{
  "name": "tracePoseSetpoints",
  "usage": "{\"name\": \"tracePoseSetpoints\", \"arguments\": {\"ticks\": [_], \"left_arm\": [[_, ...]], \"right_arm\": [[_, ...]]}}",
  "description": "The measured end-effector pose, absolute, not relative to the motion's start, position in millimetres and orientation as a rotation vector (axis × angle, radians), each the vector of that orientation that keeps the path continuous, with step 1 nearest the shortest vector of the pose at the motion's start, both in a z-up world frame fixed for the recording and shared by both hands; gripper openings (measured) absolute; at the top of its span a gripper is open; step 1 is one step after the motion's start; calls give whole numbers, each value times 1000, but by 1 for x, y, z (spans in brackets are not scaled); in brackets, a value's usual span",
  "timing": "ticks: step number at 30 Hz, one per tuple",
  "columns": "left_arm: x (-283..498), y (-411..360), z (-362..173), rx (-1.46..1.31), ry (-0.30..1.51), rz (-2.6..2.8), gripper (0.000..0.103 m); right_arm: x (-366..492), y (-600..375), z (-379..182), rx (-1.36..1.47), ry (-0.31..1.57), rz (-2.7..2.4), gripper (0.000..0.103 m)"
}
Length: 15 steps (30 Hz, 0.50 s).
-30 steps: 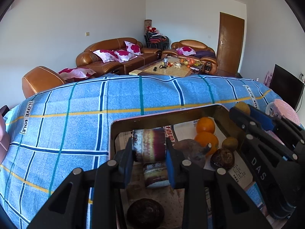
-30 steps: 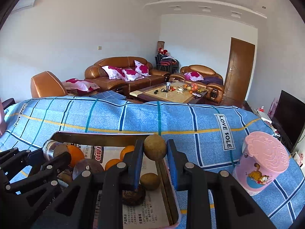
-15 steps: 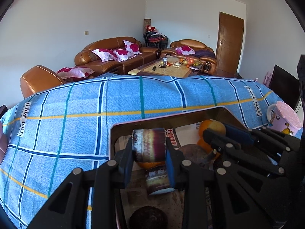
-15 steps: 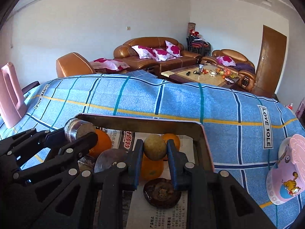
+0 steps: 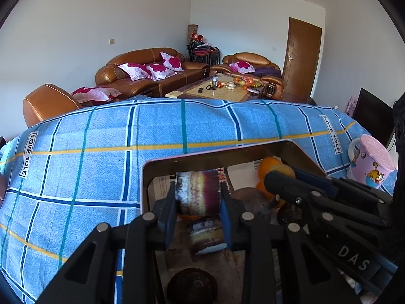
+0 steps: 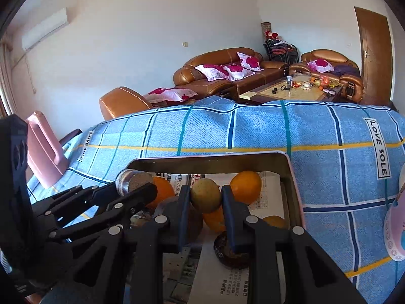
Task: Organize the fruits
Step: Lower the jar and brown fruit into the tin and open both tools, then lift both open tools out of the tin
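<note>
Both black two-finger grippers hang over the newspaper-lined metal tray (image 6: 291,177) on the blue checked cloth (image 5: 76,157), the left gripper (image 5: 198,204) clamped on a purple-and-cream cylindrical piece (image 5: 197,195), the right gripper (image 6: 205,204) pinching a round greenish-brown fruit (image 6: 205,195).

Home living room. Brown leather sofa (image 5: 144,71) along white wall, floral pink cushions (image 5: 149,70) on it; second leather seat (image 5: 249,65) by wooden door (image 5: 302,58). Low coffee table (image 5: 215,90) between them, cluttered with small items and fruit. Dark TV screen (image 5: 372,116) at right edge. Wall air conditioner (image 6: 44,29) high up. Near surface covered in blue checked cloth (image 5: 101,152) printed "LOVE SOLE"; pink cartoon mug (image 5: 369,164) on it.
</note>
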State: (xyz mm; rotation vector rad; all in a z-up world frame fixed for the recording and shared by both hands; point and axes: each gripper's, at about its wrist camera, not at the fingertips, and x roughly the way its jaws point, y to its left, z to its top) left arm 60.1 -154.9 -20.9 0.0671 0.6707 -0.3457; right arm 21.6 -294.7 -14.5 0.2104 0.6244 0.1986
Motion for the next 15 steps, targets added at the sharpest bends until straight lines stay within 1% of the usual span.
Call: {"name": "tracePoseSetpoints", "arguments": {"ticks": [5,7,8,9,10,12,13,14,15], "left_arm": [[55,-158,-20,88,661,-352,31],[54,-159,-20,93,659,-351,32],[54,-159,-20,93,658,-350,32],[53,-159,-20,93,658,-347,32],[52,-159,-19,92,651,-343,35],[47,-158,-16,94,621,-334,51],[43,-158,-14,100,598,-323,71],[38,-158,-11,107,569,-307,88],[33,-158,-9,117,536,-288,95]], "right_arm": [[15,-300,-12,268,580,221,30],[12,-300,-12,284,563,223,41],[10,-300,-12,281,557,214,52],[7,-299,-11,276,546,207,57],[4,-299,-9,270,530,199,57],[-1,-299,-5,262,494,167,57],[-4,-299,-3,259,475,150,57],[-7,-298,-1,250,458,129,57],[-9,-298,0,235,444,103,57]]}}
